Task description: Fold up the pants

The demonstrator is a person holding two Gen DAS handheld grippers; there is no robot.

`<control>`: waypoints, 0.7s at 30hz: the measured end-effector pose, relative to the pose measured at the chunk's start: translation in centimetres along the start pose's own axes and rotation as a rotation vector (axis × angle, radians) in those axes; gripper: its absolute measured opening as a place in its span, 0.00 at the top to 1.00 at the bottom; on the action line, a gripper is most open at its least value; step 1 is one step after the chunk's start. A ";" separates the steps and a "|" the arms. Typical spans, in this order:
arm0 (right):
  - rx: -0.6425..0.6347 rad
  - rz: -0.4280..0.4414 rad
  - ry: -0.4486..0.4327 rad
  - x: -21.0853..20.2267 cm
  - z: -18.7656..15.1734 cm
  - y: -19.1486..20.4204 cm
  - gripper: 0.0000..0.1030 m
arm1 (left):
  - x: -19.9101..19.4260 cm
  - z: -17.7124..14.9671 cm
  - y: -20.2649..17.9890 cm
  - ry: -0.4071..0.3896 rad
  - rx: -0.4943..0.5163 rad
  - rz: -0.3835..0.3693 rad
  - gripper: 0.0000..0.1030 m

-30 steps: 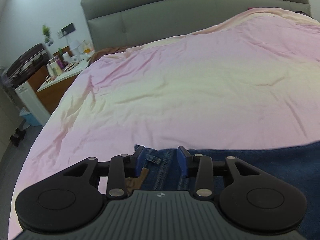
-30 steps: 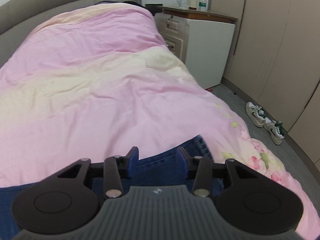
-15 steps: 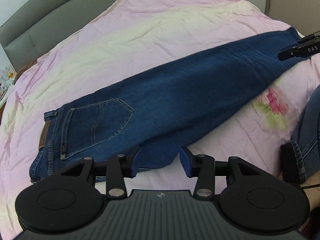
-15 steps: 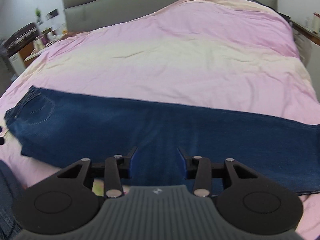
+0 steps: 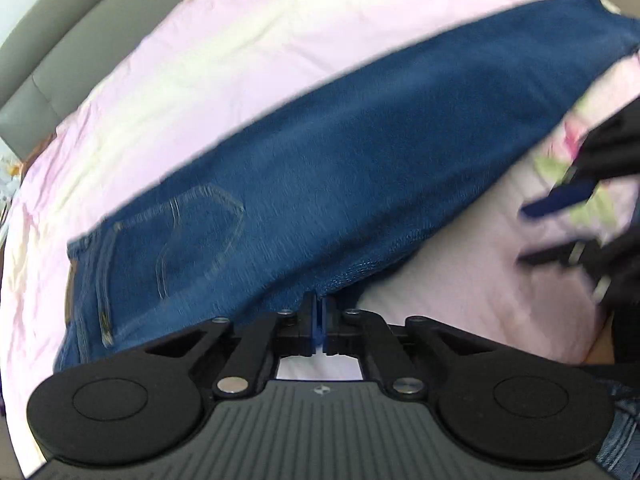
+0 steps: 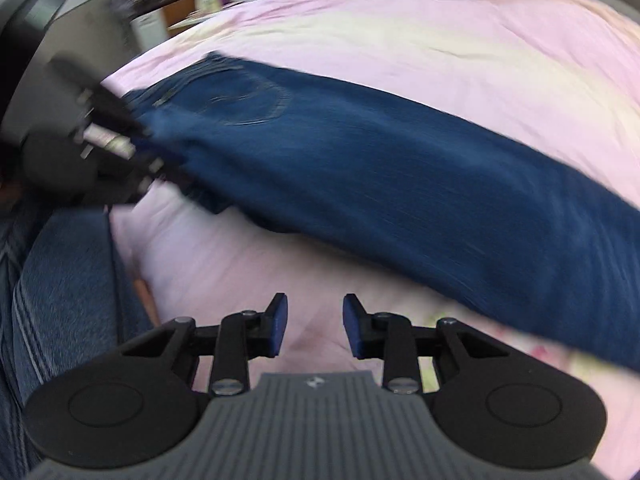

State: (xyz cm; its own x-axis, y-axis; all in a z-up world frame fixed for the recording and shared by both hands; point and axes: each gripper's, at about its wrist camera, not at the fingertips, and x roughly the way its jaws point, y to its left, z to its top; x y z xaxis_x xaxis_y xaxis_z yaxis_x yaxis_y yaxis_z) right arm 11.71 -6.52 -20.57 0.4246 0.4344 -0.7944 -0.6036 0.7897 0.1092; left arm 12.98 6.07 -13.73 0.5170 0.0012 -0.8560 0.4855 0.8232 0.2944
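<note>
Left tongs (image 5: 319, 312) now clamped on pants (image 5: 360, 168) edge | right tongs (image 6: 315, 324) still wide, empty

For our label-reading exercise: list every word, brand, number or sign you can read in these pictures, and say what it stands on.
No readable text.
Left claw base: a small emblem, no letters.
Right claw base: the same emblem.
Jeans: waist patch too blurred to read.

Pants (image 5: 360, 152) show rough, matt blue denim with pale stitching; at twelve o'clock the bedcover (image 5: 208, 60) looks smooth pink cloth; left gripper (image 5: 319, 320) matt black plastic, shiny metal rivets.
</note>
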 end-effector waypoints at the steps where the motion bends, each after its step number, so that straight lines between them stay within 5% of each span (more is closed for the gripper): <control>1: -0.052 0.012 -0.005 0.4 0.2 0.5 0.74 | -0.6 0.1 0.5 -0.019 0.001 0.006 0.99; 6: -0.191 0.036 -0.034 2.8 2.5 1.6 0.73 | -2.3 1.6 1.9 -0.053 0.006 -0.032 1.00; 9: -0.289 0.057 -0.070 3.9 3.9 2.8 0.62 | -2.7 1.8 2.7 -0.046 0.011 -0.070 1.00; 16: -0.480 0.142 -0.150 5.8 6.6 5.5 0.63 | -2.7 1.8 3.7 -0.051 -0.007 -0.146 1.00; 17: -0.493 0.157 -0.140 6.2 6.8 6.0 0.75 | -2.8 1.9 3.7 -0.052 -0.005 -0.149 1.00; 18: -0.507 0.164 -0.123 6.6 6.8 6.4 1.00 | -2.7 1.9 3.8 -0.049 -0.004 -0.156 1.00; 21: -0.469 0.220 -0.065 6.8 6.7 7.0 1.00 | -1.7 1.6 3.4 -0.013 0.025 -0.176 1.00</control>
State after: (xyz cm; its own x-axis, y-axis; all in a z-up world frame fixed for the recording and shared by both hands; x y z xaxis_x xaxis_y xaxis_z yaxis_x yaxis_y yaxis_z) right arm 14.87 4.89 -21.26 0.2857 0.6064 -0.7421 -0.9144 0.4041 -0.0217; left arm 14.81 7.94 -10.59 0.4310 -0.1492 -0.8899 0.5869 0.7955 0.1509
